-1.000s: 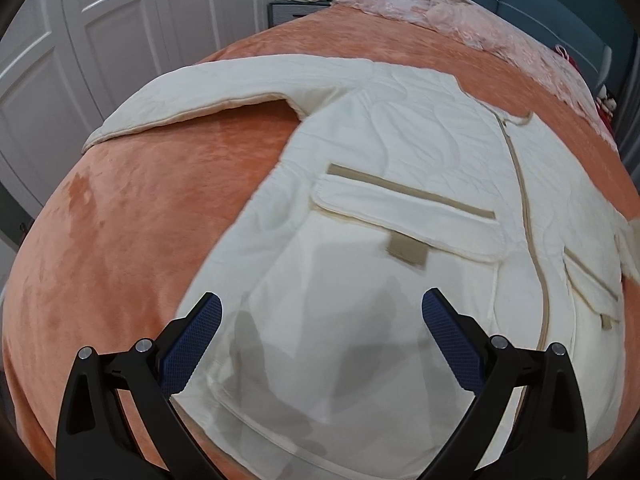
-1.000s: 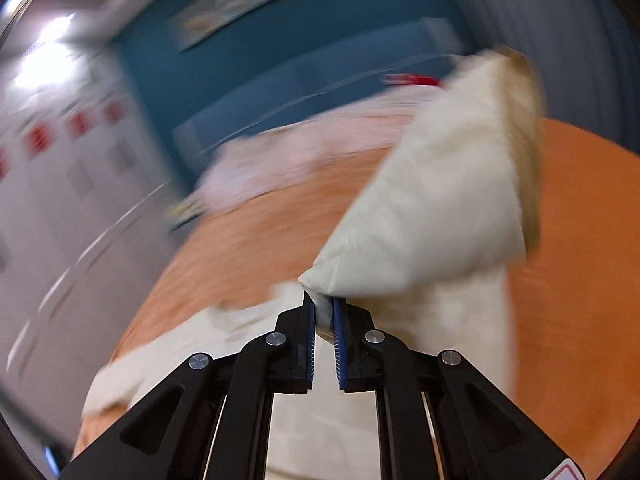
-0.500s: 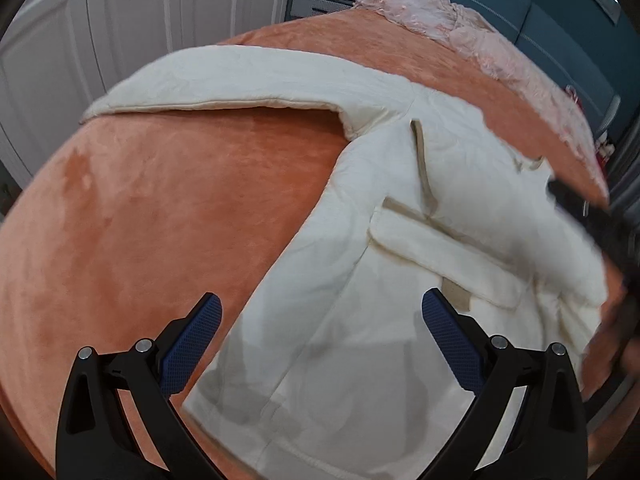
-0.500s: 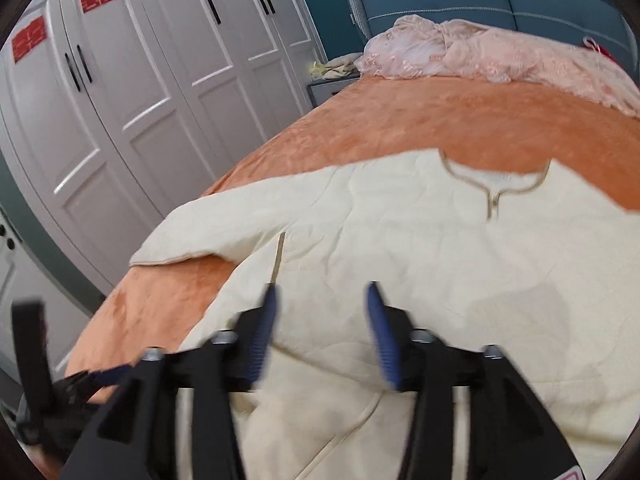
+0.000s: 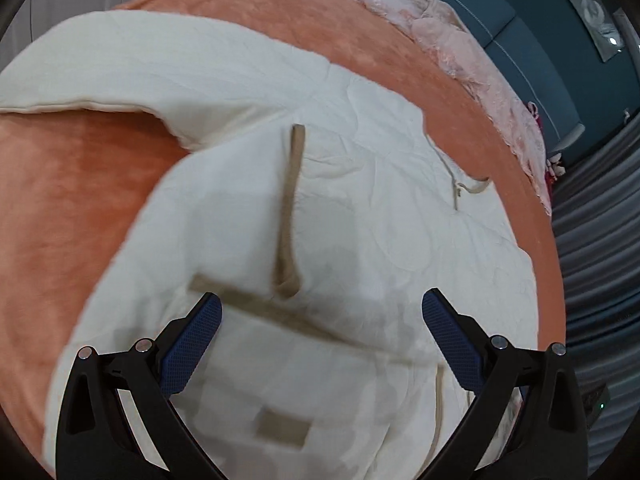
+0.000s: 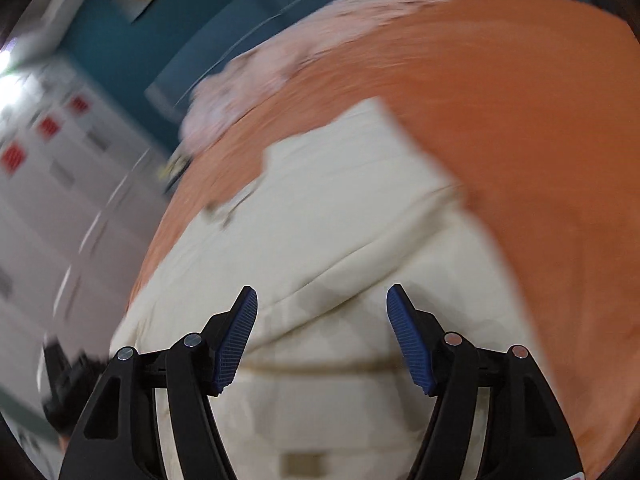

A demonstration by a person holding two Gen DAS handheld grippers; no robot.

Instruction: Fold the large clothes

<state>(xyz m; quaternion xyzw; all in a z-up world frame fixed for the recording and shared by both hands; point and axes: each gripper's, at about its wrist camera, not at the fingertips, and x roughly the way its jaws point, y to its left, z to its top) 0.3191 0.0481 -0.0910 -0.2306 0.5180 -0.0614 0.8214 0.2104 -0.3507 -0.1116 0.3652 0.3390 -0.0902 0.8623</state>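
Cream quilted jacket [image 5: 360,208] on orange bedspread [image 5: 72,200], both grippers' jaws spread and empty, the right's widening.

The left black two-finger gripper with blue ribbed pads [image 5: 320,336] points steeply down, jaws wide, nothing between them. The matching right gripper [image 6: 322,340] is opening, also empty.

Both claws look the same: the left claw [image 5: 320,312] and right claw [image 6: 322,308] have glossy black plastic arms. Blue ribbed pads [image 5: 192,350] line the fingers, plus round silver screws [image 6: 452,338] at the joints.
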